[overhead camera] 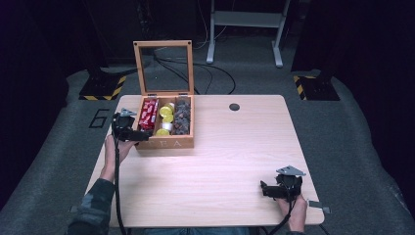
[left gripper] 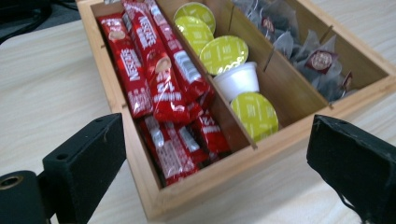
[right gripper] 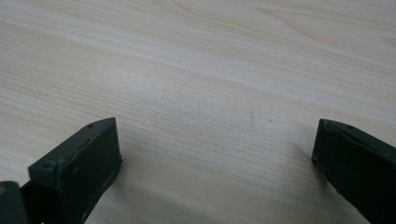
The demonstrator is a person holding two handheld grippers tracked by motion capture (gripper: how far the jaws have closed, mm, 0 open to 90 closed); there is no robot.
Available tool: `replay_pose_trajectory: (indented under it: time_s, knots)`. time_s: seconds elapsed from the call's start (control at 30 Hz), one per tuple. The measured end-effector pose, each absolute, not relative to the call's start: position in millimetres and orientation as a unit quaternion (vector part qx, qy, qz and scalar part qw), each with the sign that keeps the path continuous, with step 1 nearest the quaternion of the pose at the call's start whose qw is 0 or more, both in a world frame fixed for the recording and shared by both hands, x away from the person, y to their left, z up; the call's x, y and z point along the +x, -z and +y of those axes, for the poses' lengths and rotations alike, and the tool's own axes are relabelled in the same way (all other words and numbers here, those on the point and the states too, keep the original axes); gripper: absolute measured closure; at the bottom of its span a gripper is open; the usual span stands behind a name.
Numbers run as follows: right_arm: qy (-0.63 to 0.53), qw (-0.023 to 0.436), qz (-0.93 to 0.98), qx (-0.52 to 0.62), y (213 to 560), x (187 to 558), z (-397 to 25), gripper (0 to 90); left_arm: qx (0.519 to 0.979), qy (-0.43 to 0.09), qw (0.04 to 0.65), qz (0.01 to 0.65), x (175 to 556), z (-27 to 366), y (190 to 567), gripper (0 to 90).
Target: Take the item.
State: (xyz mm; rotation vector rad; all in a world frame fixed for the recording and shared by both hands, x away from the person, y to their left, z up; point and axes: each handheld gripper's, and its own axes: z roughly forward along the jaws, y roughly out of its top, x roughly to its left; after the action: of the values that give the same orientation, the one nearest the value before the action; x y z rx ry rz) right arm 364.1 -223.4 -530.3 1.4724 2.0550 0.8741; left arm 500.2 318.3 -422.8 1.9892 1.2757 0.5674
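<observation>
Black jaws of the left gripper (left gripper: 217, 154) stand wide apart, holding nothing, at the near corner of the open wooden tea box (left gripper: 280, 135): red sachets (left gripper: 159, 84), four green-lidded pods (left gripper: 224, 53), one white cup (left gripper: 238, 79). The right gripper (right gripper: 217, 154) gapes over bare pale-wood worktop (right gripper: 196, 70).
</observation>
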Motion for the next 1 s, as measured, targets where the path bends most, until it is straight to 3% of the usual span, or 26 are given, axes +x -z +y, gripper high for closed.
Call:
replay_pose_trajectory:
  time_s: [0.3, 0.6, 0.63, 1.0]
  knots:
    - [-0.318, 0.231, 0.748, 0.535, 530, 364, -223, 0.3, 0.752, -0.227, 0.371, 0.494, 523, 319, 415, 11.1]
    - [-0.318, 0.231, 0.748, 0.535, 530, 364, -223, 0.4, 0.756, -0.226, 0.351, 0.505, 543, 318, 419, 31.1]
    - [-0.318, 0.231, 0.748, 0.535, 530, 364, -223, 0.4, 0.758, -0.228, 0.344, 0.506, 545, 318, 421, 36.6]
    - [-0.319, 0.23, 0.75, 0.533, 530, 364, -224, 1.3, 0.773, -0.232, 0.294, 0.512, 561, 312, 434, 56.3]
